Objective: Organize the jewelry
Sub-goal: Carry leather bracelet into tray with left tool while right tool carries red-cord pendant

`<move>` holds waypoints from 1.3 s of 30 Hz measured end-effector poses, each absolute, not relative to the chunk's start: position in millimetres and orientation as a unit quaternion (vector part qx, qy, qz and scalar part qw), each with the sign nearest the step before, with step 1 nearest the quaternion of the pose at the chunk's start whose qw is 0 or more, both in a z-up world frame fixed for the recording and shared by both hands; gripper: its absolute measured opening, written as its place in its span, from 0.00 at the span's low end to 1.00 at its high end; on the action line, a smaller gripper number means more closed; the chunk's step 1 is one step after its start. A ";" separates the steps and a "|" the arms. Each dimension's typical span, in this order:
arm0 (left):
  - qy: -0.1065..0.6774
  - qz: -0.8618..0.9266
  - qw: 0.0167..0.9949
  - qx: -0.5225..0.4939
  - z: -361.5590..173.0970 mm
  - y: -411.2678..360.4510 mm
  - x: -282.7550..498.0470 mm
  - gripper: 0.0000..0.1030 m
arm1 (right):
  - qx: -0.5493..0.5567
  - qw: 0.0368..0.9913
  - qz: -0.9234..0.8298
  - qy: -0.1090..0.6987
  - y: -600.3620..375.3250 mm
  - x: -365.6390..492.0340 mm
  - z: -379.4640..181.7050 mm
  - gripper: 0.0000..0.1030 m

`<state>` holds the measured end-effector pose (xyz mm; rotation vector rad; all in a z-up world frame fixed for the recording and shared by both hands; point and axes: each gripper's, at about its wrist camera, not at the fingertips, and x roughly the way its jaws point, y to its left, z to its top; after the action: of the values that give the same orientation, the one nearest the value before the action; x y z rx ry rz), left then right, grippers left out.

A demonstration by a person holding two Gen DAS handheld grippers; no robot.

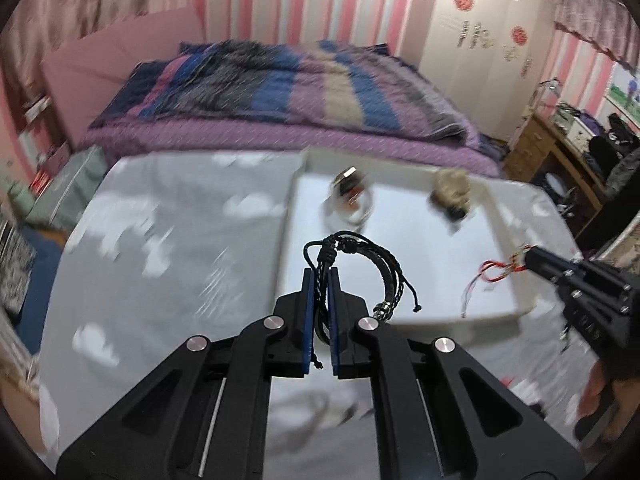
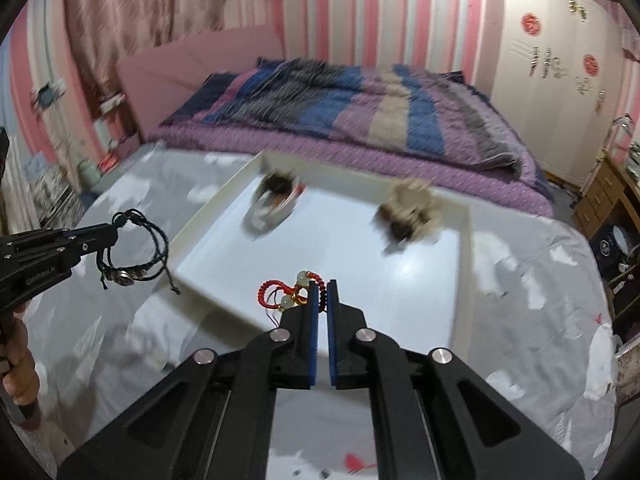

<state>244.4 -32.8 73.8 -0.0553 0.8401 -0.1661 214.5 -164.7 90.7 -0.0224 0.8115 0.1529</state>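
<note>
From the left wrist view, the left gripper [image 1: 321, 276] is clamped narrow on a black braided bracelet [image 1: 360, 268], whose loops spill out toward 2 o'clock of the fingertips, above the near edge of a white tray [image 1: 400, 280]. At 3 o'clock the right gripper [image 1: 532, 257] pinches a red cord bracelet [image 1: 496, 271]. The right wrist view alone shows that bracelet's pale beads: the red cord bracelet [image 2: 288, 290] hangs at 10 o'clock of the right gripper [image 2: 323, 286], nipped at the tips. At 9 o'clock the left gripper [image 2: 114, 232] holds the black braided bracelet [image 2: 136, 256] over the grey cloud-print bench [image 2: 540, 292]. Two blurred items lie on the white tray [image 2: 360, 248] near its far rim.
</note>
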 end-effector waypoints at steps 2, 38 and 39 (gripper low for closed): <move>0.403 -0.089 0.911 -0.027 77.6 -46.7 257.1 0.04 | 0.000 0.920 0.063 0.388 -174.4 225.5 94.8 0.03; 0.452 -0.072 0.888 0.035 -14.2 -141.9 365.8 0.04 | 0.036 0.903 -0.089 0.418 -259.5 322.2 -1.7 0.03; 0.453 -0.070 0.888 0.037 -16.0 -142.6 366.7 0.04 | 0.037 0.903 -0.089 0.420 -260.0 322.8 -3.1 0.03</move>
<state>366.7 -142.6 -16.0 0.0763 0.9415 -0.1458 322.8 -260.0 -3.1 0.0762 0.8675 -0.1843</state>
